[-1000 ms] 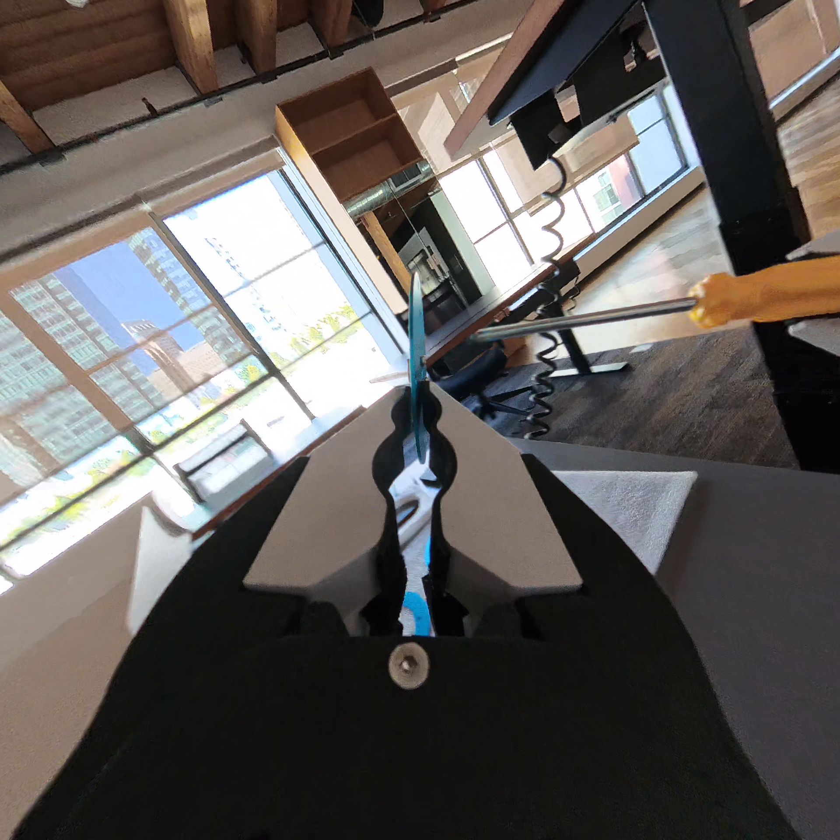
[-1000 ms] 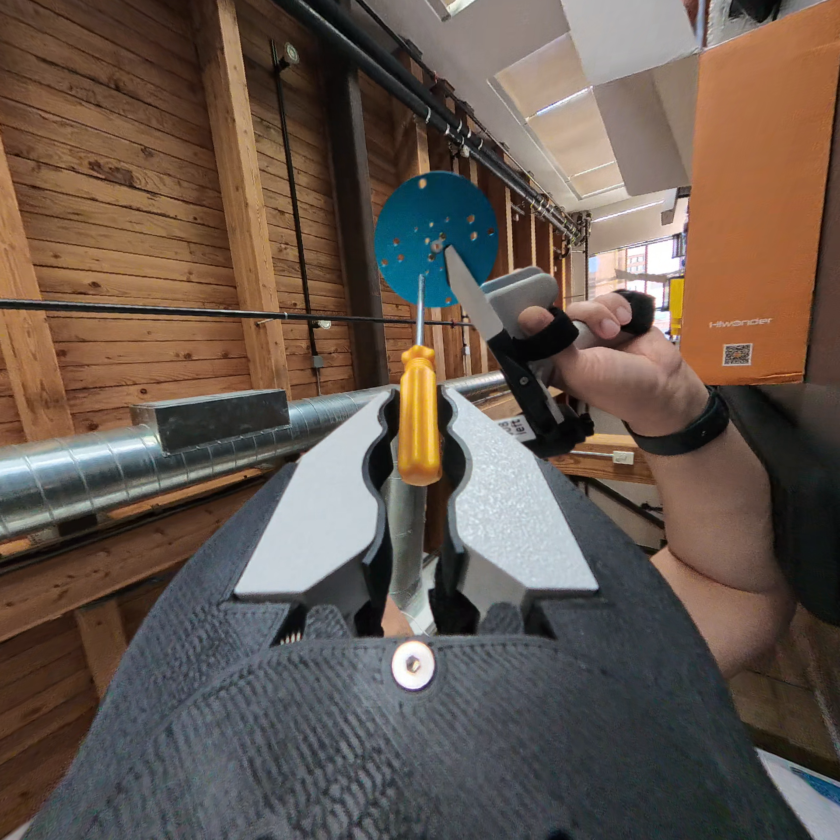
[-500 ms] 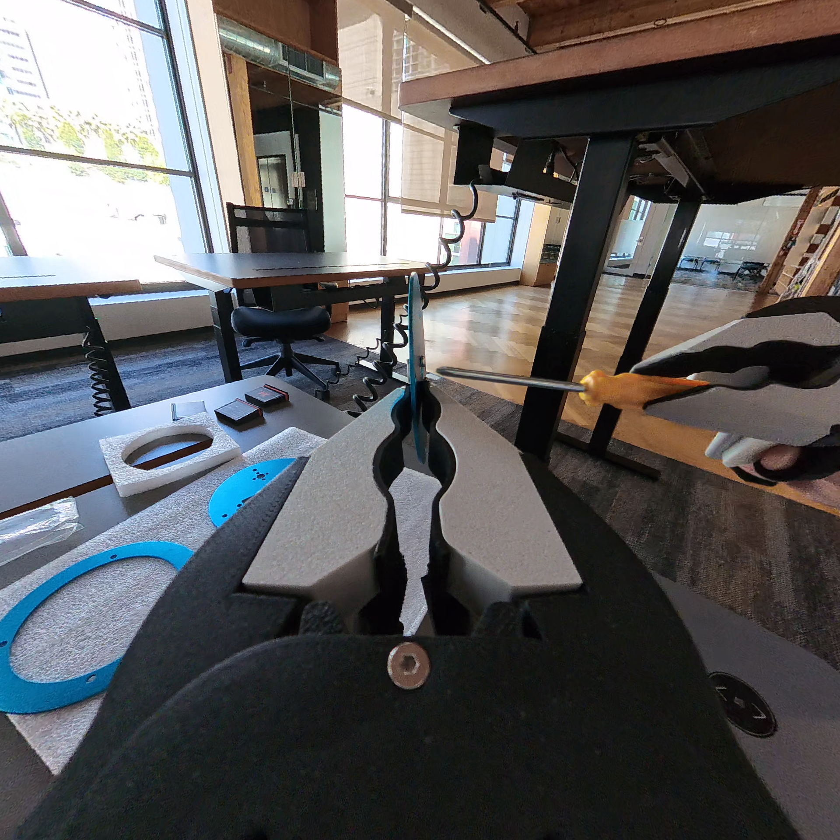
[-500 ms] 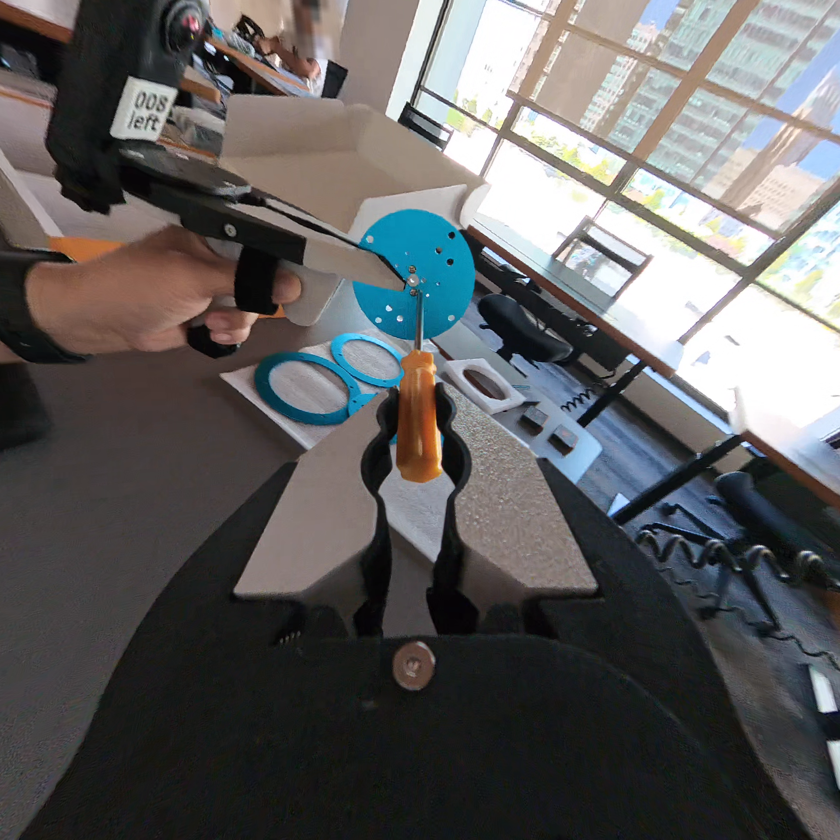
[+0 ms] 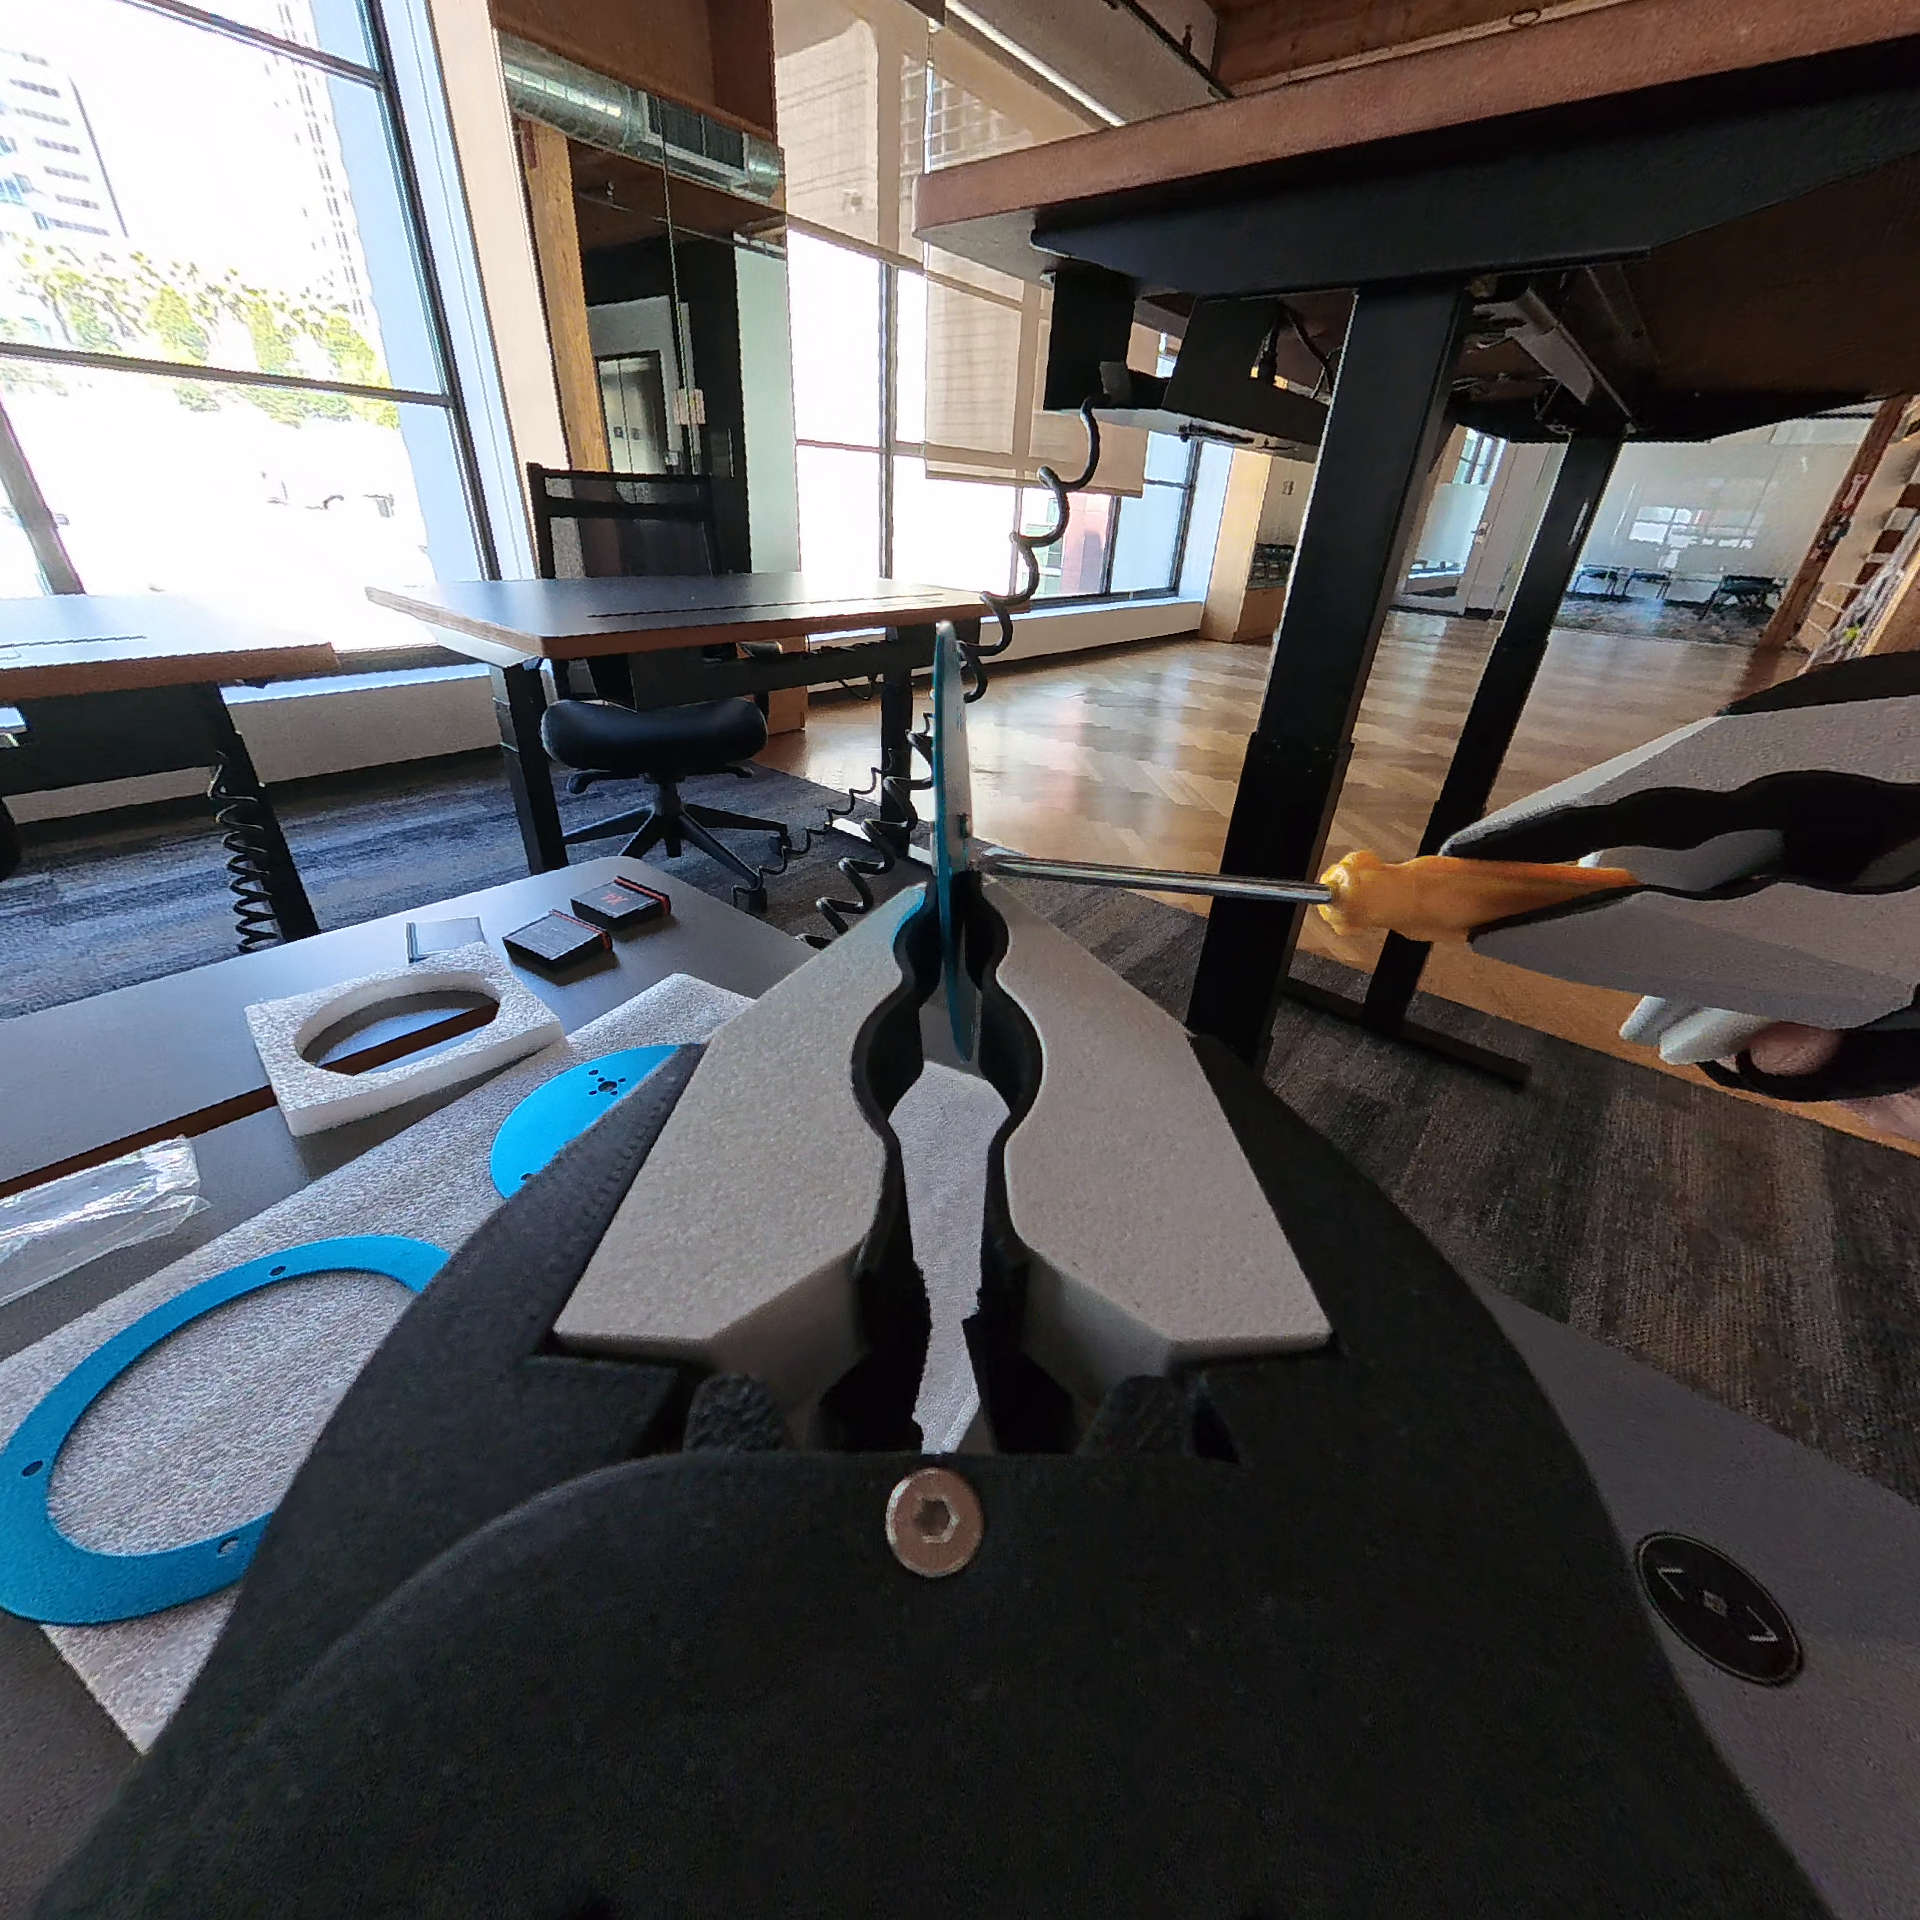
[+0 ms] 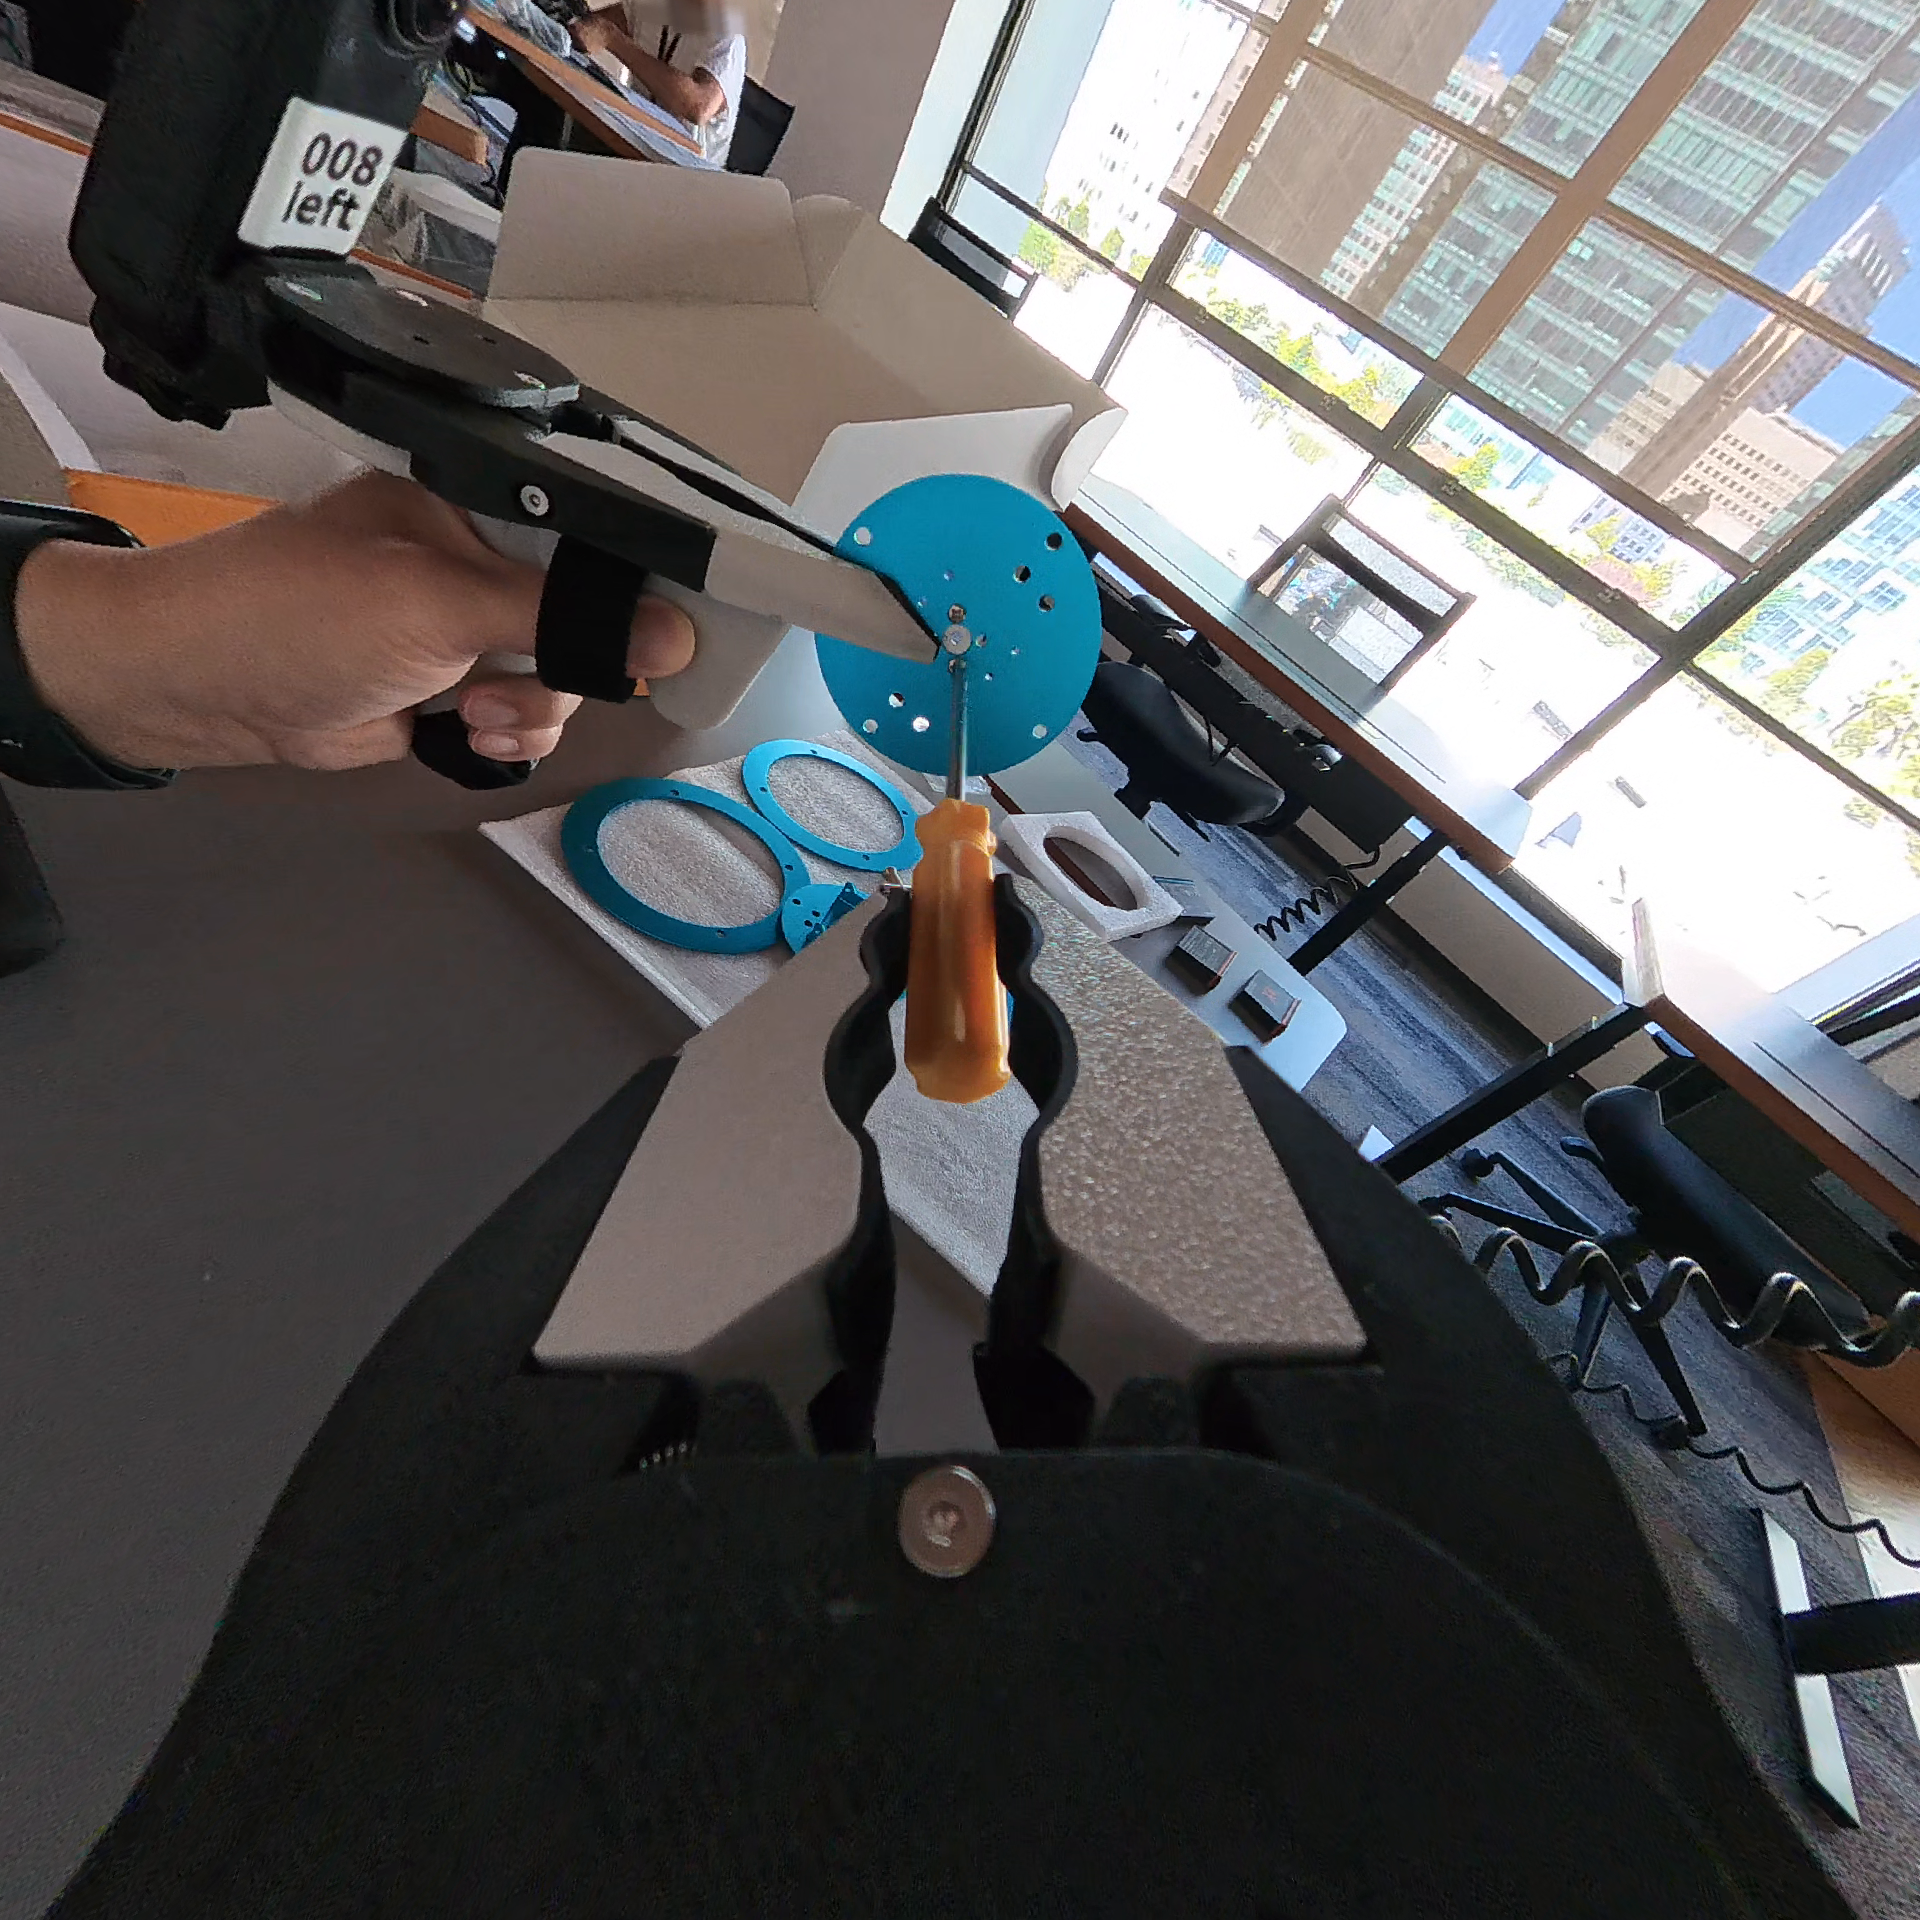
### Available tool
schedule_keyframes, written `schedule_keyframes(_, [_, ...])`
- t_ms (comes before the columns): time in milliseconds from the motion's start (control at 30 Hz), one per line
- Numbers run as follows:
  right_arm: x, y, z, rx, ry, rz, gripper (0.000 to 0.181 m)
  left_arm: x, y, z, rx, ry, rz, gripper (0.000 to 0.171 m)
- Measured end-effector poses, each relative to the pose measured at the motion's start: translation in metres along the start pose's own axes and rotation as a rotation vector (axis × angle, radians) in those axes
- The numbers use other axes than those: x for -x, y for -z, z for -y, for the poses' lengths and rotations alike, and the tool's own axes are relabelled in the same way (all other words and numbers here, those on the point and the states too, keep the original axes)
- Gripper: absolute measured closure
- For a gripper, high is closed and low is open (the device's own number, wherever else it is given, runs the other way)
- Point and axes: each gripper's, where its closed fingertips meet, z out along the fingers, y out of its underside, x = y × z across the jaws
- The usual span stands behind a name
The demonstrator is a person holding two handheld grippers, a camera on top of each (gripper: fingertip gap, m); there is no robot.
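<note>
My left gripper [image 5: 951, 914] is shut on a blue round metal disc [image 5: 950, 790] with several holes, held upright and edge-on above the dark table. In the right wrist view the disc [image 6: 997, 582] faces me, held by the left gripper [image 6: 925, 639] in a person's hand [image 6: 291, 634]. My right gripper [image 6: 951, 914] is shut on the orange handle of a screwdriver [image 6: 951, 956]. Its metal shaft reaches the small screw at the disc's centre [image 6: 956, 641]. In the left wrist view the screwdriver [image 5: 1455, 894] comes in from the right and its tip touches the disc.
On a grey foam sheet [image 5: 208, 1382] on the table lie a large blue ring [image 5: 62, 1558], a second ring [image 6: 831, 805], a small blue disc [image 5: 582, 1112] and a white foam frame [image 5: 405, 1039]. Small black blocks [image 5: 587, 920] lie beyond. A white open box [image 6: 727, 301] stands behind; desks and chairs stand around. Some 10 cm of space lies between my two pairs of fingers.
Both views have swung from ceiling and wall down to the table and have steadied. The disc and screwdriver stay gripped, tip at the disc's centre throughout.
</note>
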Motion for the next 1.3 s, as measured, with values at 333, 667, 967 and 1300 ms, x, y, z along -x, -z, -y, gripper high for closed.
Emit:
schedule_keyframes(333, [0.002, 0.000, -0.001, 0.023, 0.042, -0.011, 0.167, -0.002, 0.000, 0.000, 0.010, -0.041, 0.007, 0.170])
schedule_keyframes(667, [0.005, -0.002, -0.010, 0.111, 0.500, -0.065, 0.166, -0.002, -0.007, -0.017, 0.125, -0.241, 0.097, 0.170])
schedule_keyframes(967, [-0.003, -0.004, -0.005, -0.202, -1.381, 0.402, 0.167, -0.006, 0.007, 0.016, -0.063, -0.404, 0.176, 0.170])
schedule_keyframes(1300, [0.038, -0.002, 0.009, -0.304, -2.509, 1.048, 0.166, -0.008, 0.020, 0.038, -0.176, -0.455, 0.208, 0.170])
